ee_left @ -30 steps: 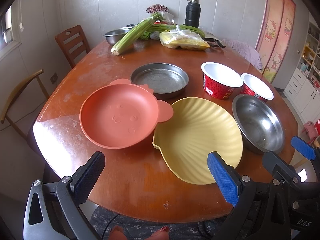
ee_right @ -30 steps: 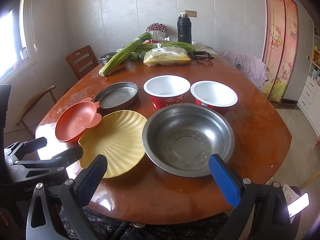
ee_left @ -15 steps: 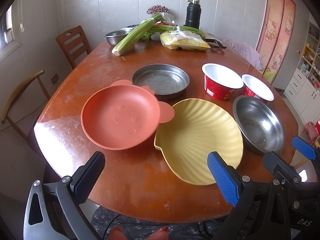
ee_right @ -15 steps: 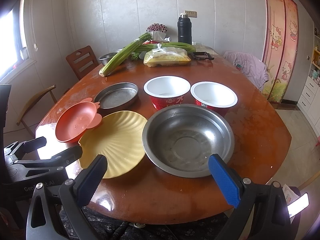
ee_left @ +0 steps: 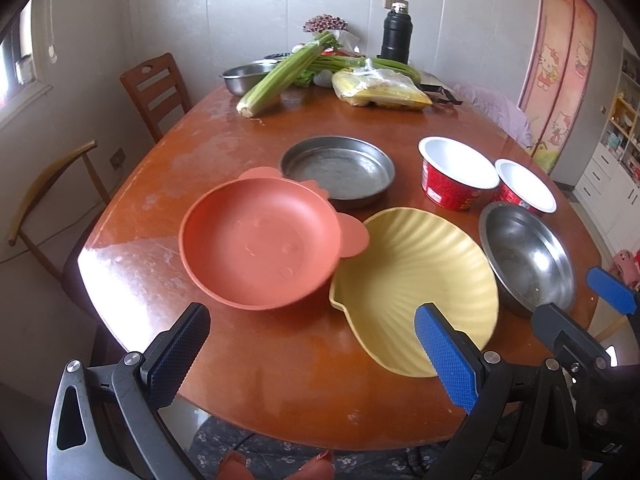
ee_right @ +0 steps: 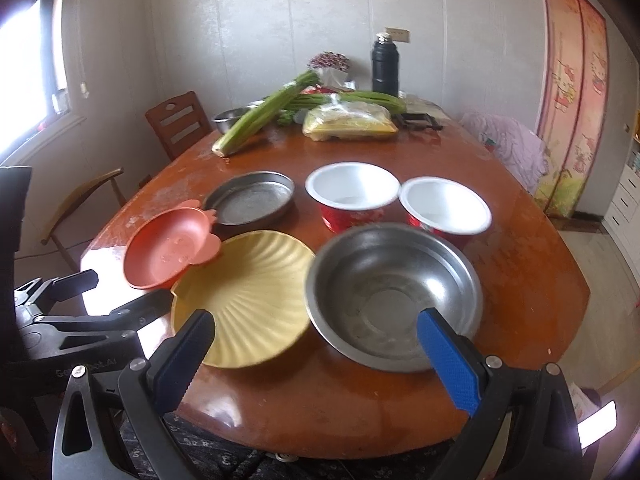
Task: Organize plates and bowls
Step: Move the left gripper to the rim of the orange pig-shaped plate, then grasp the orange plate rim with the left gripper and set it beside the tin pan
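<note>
On the brown table (ee_left: pixel 256 356) an orange eared plate (ee_left: pixel 260 240) overlaps the left rim of a yellow shell-shaped plate (ee_left: pixel 420 272). Behind them sits a flat steel pan (ee_left: pixel 338 170), and to the right stand a steel bowl (ee_right: pixel 394 292) and two red cups with white insides (ee_right: pixel 352 196) (ee_right: pixel 444 206). My left gripper (ee_left: pixel 316 350) hangs open over the near table edge, in front of the orange and yellow plates. Wide open too, my right gripper (ee_right: pixel 320 356) hovers before the yellow plate (ee_right: pixel 244 296) and the steel bowl, holding nothing.
At the far end lie celery stalks (ee_left: pixel 280 74), a yellow bag (ee_left: pixel 380 88), a small steel bowl (ee_left: pixel 244 76) and a black flask (ee_left: pixel 396 38). Two wooden chairs (ee_left: pixel 154 88) stand on the left. A person's patterned lap shows under the near edge.
Both grippers have tilted and crept slightly forward toward the dishes; the right wrist view is now motion-blurred. Nothing on the table has moved.
</note>
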